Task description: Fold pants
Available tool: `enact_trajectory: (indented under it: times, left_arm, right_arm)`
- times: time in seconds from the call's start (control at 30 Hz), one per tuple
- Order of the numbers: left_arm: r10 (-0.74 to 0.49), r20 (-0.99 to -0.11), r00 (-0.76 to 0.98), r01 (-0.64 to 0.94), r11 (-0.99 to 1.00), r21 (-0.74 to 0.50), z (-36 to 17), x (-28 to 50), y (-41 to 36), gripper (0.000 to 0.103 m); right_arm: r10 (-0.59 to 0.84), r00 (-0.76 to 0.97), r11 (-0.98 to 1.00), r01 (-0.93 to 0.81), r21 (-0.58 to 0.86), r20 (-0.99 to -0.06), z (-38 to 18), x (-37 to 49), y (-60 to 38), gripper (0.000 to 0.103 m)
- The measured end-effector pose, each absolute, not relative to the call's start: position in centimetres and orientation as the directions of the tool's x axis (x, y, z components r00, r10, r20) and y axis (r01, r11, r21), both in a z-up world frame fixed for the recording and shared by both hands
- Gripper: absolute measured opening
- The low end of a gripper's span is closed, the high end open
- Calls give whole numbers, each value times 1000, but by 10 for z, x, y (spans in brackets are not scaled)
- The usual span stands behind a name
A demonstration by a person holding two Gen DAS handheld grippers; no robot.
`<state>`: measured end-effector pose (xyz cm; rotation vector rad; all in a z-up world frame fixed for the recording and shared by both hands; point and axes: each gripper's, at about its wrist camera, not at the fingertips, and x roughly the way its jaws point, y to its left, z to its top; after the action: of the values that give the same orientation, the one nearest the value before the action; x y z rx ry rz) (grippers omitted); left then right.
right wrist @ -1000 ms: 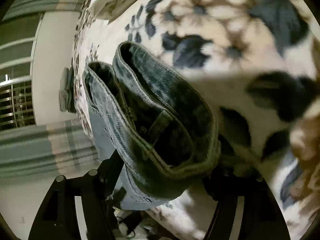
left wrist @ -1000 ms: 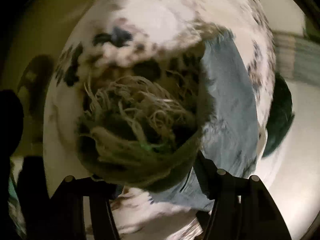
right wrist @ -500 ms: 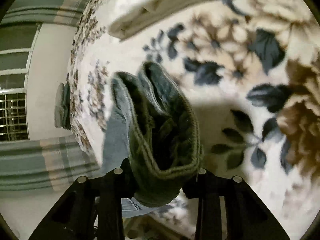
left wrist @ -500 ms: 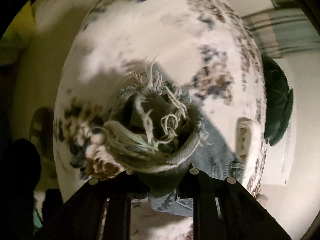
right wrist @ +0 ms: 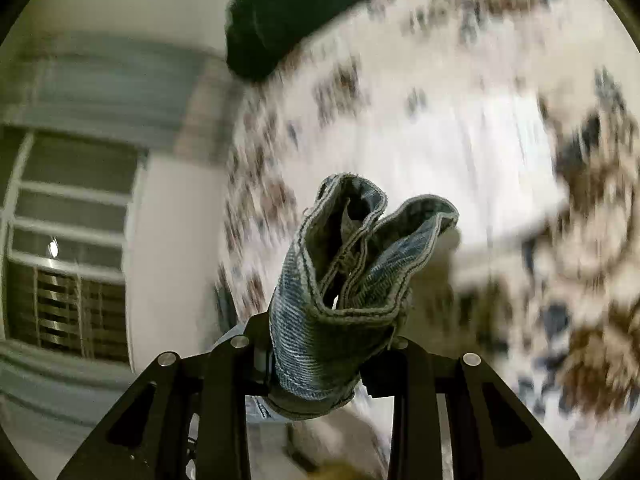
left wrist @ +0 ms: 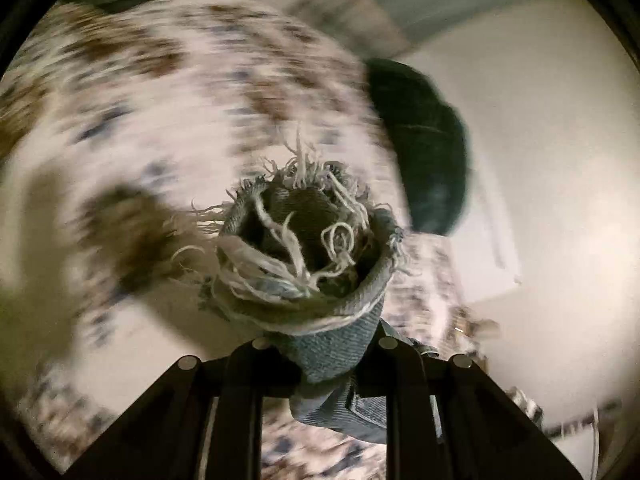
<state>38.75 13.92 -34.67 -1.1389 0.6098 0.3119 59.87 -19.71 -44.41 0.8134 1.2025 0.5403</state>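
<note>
Pinching the jeans (left wrist: 320, 264) by a frayed hem, the left tool (left wrist: 320, 346) is closed tight; the right tool (right wrist: 320, 344) is clamped on their bunched waistband (right wrist: 352, 264), raised above the floral bedspread (right wrist: 460, 140).

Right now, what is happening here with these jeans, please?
A person is folding jeans with two hand-held grippers. The left gripper is shut on the frayed hem of the jeans; the right gripper is shut on the stitched waistband. Both ends are held up above a flowered bedspread, which looks blurred from motion. A dark cushion lies at the bed's edge. The jeans are not yet laid down in a fold.
</note>
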Motion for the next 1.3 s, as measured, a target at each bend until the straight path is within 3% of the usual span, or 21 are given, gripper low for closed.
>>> enact_trajectory:
  times: [0.13,0.23,0.37,0.47,0.57,0.67,0.77,0.97,1.07,1.13,1.2,1.3]
  left_arm:
    - [-175,-546,819,-410,487,-771,-353,488,141,16]
    - [-257,-560,787,-364,539,-760,-395,544,136,16]
    - [-334,-694,638,-406,619,-672,-491,577,123,16]
    - [-380,-744,550,-437,628,-644,-544,569,122,17]
    - [-425,-727,540,-432,601,-672,-550,557,126,21]
    - [-438,-737,514,-456,589,-668,-544,548,134,26]
    - [-437,-734,520,-454,586,-671,-527,540,136,27]
    - [-400,-775,489,-432,661,-614,-519,538,131,29]
    - [-390,-796,464,-442,677,-589,-529,538,137,35]
    - [-405,-803,438,-459,667,-587,-536,543,145,38]
    - [-413,-813,411,-458,677,-576,-533,548,148,38]
    - [-314,-859,403,-396,787,-474,-505,548,138,44]
  right_arm:
    - [699,463,597,41,801,-545,-417,655,-226,33]
    - [640,548,624,39,780,-539,-436,683,-243,33]
    - [571,545,652,153,742,-614,-516,686,-263,32]
    - [547,497,644,265,718,-674,-581,678,-273,33]
    - [551,482,631,293,718,-681,-601,671,-277,33]
    - [568,450,629,302,716,-689,-603,672,-279,45]
    - [582,424,612,334,717,-694,-609,667,-281,50]
    - [520,432,653,356,669,-737,-621,646,-284,50]
    - [497,429,660,376,650,-754,-621,638,-284,51]
    - [487,419,672,382,635,-767,-620,636,-284,56]
    - [467,395,696,388,604,-791,-616,635,-283,69]
    - [394,377,764,373,527,-838,-596,631,-278,77]
